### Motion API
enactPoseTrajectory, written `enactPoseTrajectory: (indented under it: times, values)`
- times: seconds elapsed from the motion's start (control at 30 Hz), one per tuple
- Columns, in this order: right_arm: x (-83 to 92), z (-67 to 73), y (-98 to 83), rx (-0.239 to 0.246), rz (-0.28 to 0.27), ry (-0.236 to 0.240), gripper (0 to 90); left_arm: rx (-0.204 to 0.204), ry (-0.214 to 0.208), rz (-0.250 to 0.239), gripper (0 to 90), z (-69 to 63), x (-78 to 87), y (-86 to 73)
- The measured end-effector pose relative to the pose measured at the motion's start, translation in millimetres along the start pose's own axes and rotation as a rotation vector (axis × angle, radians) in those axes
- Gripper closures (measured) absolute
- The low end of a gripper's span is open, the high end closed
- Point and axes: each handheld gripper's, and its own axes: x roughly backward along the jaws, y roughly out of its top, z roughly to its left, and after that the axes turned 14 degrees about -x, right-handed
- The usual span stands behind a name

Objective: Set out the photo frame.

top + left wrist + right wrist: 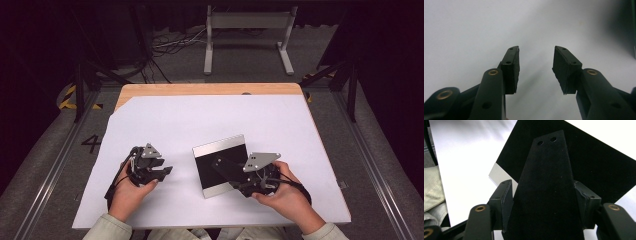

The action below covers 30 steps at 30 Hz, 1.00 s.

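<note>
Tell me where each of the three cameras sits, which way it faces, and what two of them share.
High view: above the person's side, looking forward and down on the white table; both hands come in, left gripper and right gripper.
Left gripper view: rides the left gripper, looks along its open jaws at bare white surface.
Right gripper view: rides the right gripper, whose jaws clamp a tapered black plate over a black and silver panel.
Shared: high and right gripper views both show the panel and plate.

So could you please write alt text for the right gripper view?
The right gripper is shut on a tapered black plate with two holes near its narrow end, held over a black-and-silver panel lying on a white sheet.
</note>
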Motion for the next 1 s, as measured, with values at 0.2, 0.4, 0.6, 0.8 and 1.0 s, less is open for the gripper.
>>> enactPoseTrajectory:
  times: [0.2,0.4,0.6,0.8,1.0]
  values:
    - [1.6,2.2,-4.3,0.013,-0.022,-0.01,39.9,-0.007,-0.004,0.001,57.3,-2.1,-1.9,2.1]
    - [1.0,0.9,-7.3,0.027,-0.045,-0.002,40.0,-0.006,-0.047,-0.017,57.6,-6.6,-9.9,8.8]
    - [1.4,0.8,-7.4,0.03,-0.051,0.002,40.0,-0.025,-0.078,-0.07,70.5,-18.4,-16.3,24.5]
    - [1.8,0.9,-8.1,0.028,-0.054,0.002,40.0,-0.055,-0.114,-0.102,88.4,-29.1,-24.7,38.2]
    - [1.7,0.8,-7.4,0.026,-0.051,0.002,40.0,-0.041,-0.14,-0.132,90.0,-30.5,-24.9,42.1]
